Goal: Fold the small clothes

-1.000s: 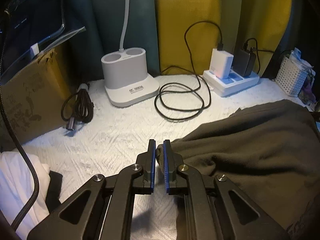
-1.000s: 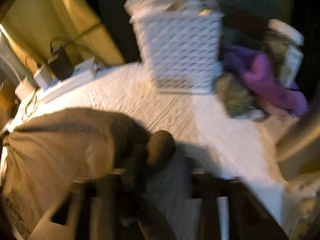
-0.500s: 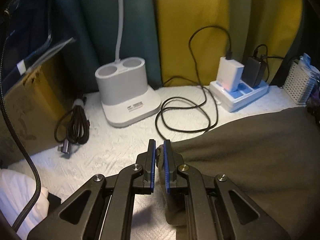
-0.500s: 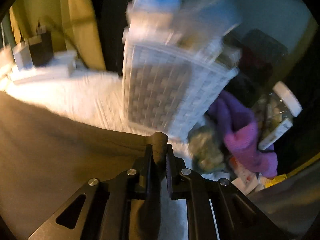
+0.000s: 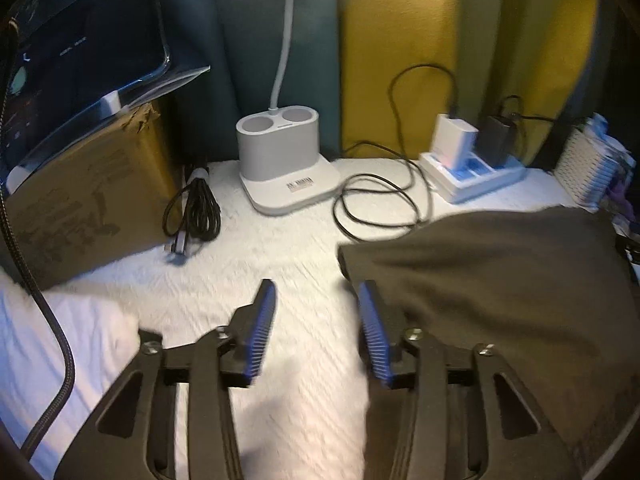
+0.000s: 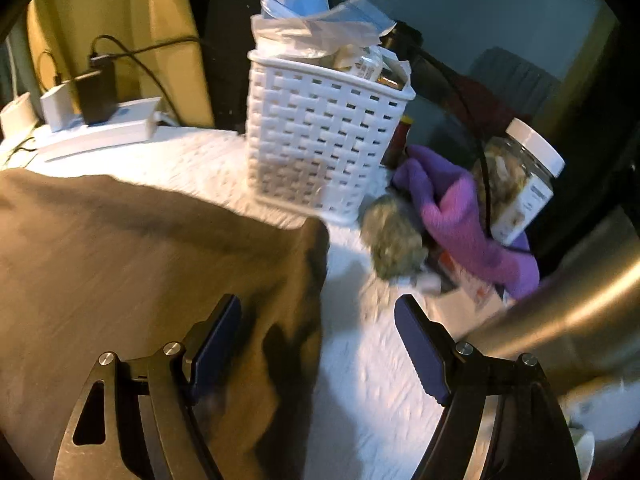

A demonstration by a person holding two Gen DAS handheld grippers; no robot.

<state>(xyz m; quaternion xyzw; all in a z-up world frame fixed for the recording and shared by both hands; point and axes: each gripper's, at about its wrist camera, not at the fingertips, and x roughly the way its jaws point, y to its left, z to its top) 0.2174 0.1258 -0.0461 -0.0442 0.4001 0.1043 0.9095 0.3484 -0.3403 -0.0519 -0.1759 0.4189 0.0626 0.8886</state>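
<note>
A dark olive-brown garment point(image 5: 500, 284) lies spread on the white textured cover point(image 5: 280, 264). In the left wrist view its left corner rests just beyond my left gripper point(image 5: 316, 292), whose jaws are opening with only bare cover between the blue pads point(image 5: 262, 320). In the right wrist view the same garment point(image 6: 132, 252) fills the left half. Its right edge runs between the jaws of my right gripper point(image 6: 318, 308), which are opening wide and press on nothing.
At the back stand a white lamp base point(image 5: 284, 164), a looped black cable point(image 5: 380, 208), a power strip with chargers point(image 5: 472, 168) and a cardboard box point(image 5: 80, 196). A white woven basket point(image 6: 324, 132), a purple cloth point(image 6: 464, 216) and a jar point(image 6: 520, 184) crowd the right.
Both grippers were shut on the garment's corners and have let go, their jaws now standing apart. Both have pulled back a little from the cloth, which lies flat.
</note>
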